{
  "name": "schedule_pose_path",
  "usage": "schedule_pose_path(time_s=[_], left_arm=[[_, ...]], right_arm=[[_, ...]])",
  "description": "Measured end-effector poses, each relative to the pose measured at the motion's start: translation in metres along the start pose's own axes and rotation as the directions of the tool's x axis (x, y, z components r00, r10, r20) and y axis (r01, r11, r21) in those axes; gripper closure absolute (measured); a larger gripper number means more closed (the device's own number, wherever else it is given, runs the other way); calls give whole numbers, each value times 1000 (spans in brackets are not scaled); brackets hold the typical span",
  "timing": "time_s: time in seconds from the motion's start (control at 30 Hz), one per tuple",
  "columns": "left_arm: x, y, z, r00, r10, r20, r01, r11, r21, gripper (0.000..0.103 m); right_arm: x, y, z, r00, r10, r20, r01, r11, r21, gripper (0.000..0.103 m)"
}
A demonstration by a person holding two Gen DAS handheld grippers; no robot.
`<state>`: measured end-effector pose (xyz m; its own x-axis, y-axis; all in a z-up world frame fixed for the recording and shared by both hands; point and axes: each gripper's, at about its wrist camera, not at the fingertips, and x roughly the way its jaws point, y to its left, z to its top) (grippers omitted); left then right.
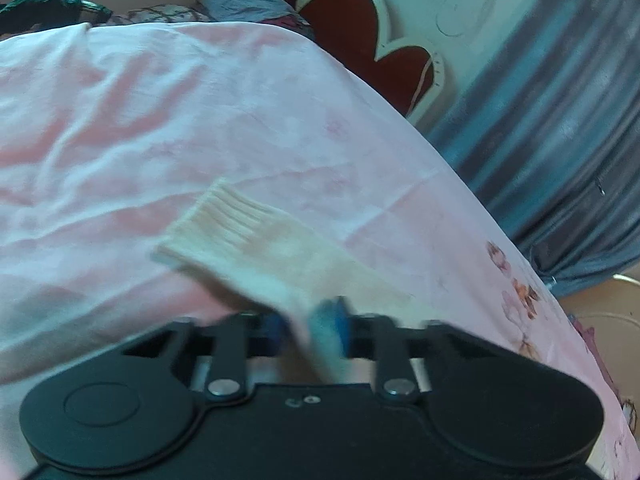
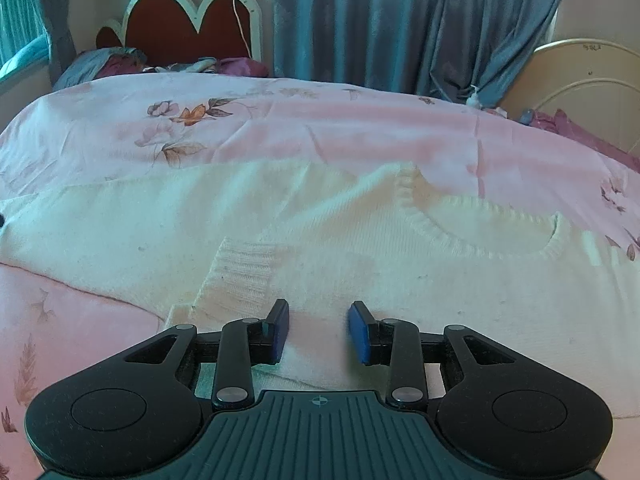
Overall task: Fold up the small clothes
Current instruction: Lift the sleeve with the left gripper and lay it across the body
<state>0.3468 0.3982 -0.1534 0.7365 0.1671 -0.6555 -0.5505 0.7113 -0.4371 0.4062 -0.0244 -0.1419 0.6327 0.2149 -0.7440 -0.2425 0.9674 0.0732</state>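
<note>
A cream knit sweater [image 2: 320,220] lies spread flat on the pink floral bedspread [image 2: 280,120], its ribbed neckline [image 2: 480,224] to the right. One sleeve is folded over the body, with its ribbed cuff [image 2: 248,268] just ahead of my right gripper [image 2: 320,330]. That gripper stands open low over the sweater's near edge, and its blue pads do not pinch the cloth. In the left wrist view my left gripper [image 1: 310,326] is shut on the other cream sleeve [image 1: 280,256]. Its ribbed cuff [image 1: 224,216] reaches away up-left over the bedspread [image 1: 160,120]. This view is blurred.
A red cloud-shaped headboard [image 2: 180,28] with pillows [image 2: 120,60] stands at the bed's far end. Grey-blue curtains [image 2: 380,20] hang behind it. A cream bed frame [image 2: 580,76] stands at the right. The bed's edge [image 1: 480,208] drops off toward the curtains [image 1: 560,120].
</note>
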Motion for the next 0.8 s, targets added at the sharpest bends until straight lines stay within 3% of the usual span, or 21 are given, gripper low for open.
schedule_pose_path(time_s=[0.07, 0.2, 0.27, 0.37, 0.47, 0.67, 0.8], left_arm=[[0, 9, 0, 1000, -17, 5, 17, 999, -38, 97], [-9, 4, 0, 999, -33, 42, 33, 999, -9, 99], [-17, -5, 0, 996, -50, 76, 48, 998, 32, 99], [-30, -26, 0, 990, -97, 103, 86, 991, 107, 100], [-42, -58, -5, 980, -171, 101, 146, 966, 211, 100], [-55, -141, -39, 942, -335, -11, 313, 868, 385, 100], [-58, -198, -82, 897, -420, -134, 432, 773, 464, 100]], right_arm=[[-2, -2, -3, 1000, -3, 21, 3, 1000, 22, 69], [-1, 6, -6, 1000, -24, 15, 24, 999, -45, 69], [-2, -3, -7, 1000, -8, 23, 7, 1000, 19, 69], [0, 2, -8, 1000, -17, 15, 18, 999, -49, 69], [-7, -13, -3, 999, 41, 27, -43, 998, 56, 69], [-29, -38, -5, 998, 39, 44, -44, 992, 116, 69], [-47, -67, -11, 998, 14, 59, -23, 987, 160, 69]])
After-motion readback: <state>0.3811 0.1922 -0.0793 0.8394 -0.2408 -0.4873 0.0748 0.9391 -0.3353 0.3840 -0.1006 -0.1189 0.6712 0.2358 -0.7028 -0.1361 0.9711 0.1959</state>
